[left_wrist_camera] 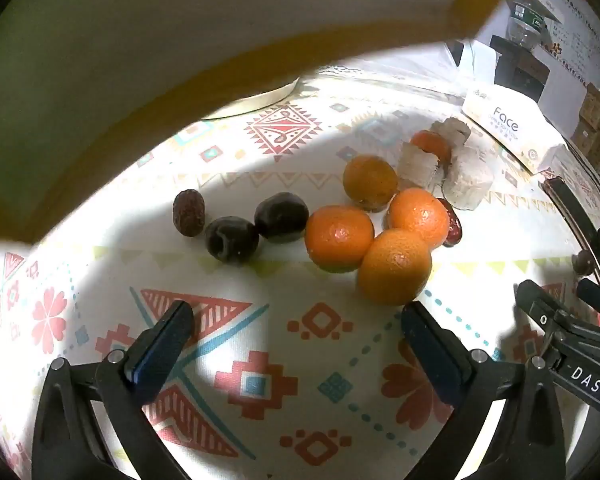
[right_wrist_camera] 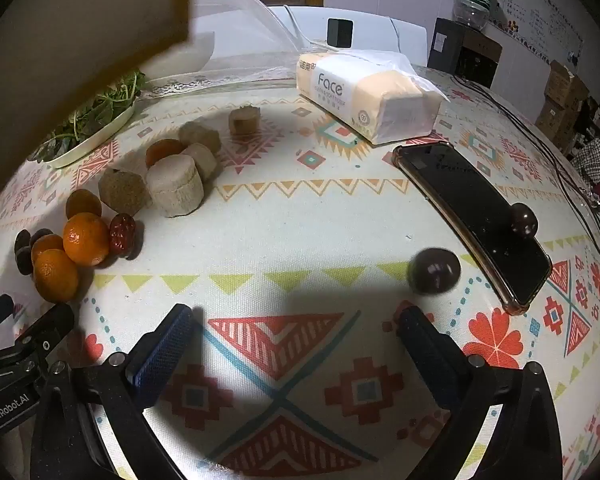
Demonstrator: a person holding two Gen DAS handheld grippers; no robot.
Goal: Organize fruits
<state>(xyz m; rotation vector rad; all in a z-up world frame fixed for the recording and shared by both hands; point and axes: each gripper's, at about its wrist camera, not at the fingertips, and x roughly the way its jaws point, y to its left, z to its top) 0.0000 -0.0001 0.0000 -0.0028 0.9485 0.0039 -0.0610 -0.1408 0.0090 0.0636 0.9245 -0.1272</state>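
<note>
Several tangerines lie in a cluster on the patterned tablecloth; the nearest tangerine [left_wrist_camera: 394,266] sits just ahead of my left gripper's right finger. Two dark plums [left_wrist_camera: 231,238] [left_wrist_camera: 281,217] and a wrinkled red date [left_wrist_camera: 188,212] lie to their left. Another red date [right_wrist_camera: 122,234] lies beside the tangerines [right_wrist_camera: 86,239]. My left gripper [left_wrist_camera: 298,328] is open and empty. My right gripper [right_wrist_camera: 296,330] is open and empty. A dark plum [right_wrist_camera: 434,270] lies just ahead of its right finger, and a smaller plum [right_wrist_camera: 523,219] rests on a phone.
Several pale round cakes [right_wrist_camera: 175,189] stand behind the tangerines. A black phone [right_wrist_camera: 472,210] lies at the right. A tissue pack [right_wrist_camera: 364,92] lies at the back. A plate of greens [right_wrist_camera: 96,120] is at the back left. Cables run along the right edge.
</note>
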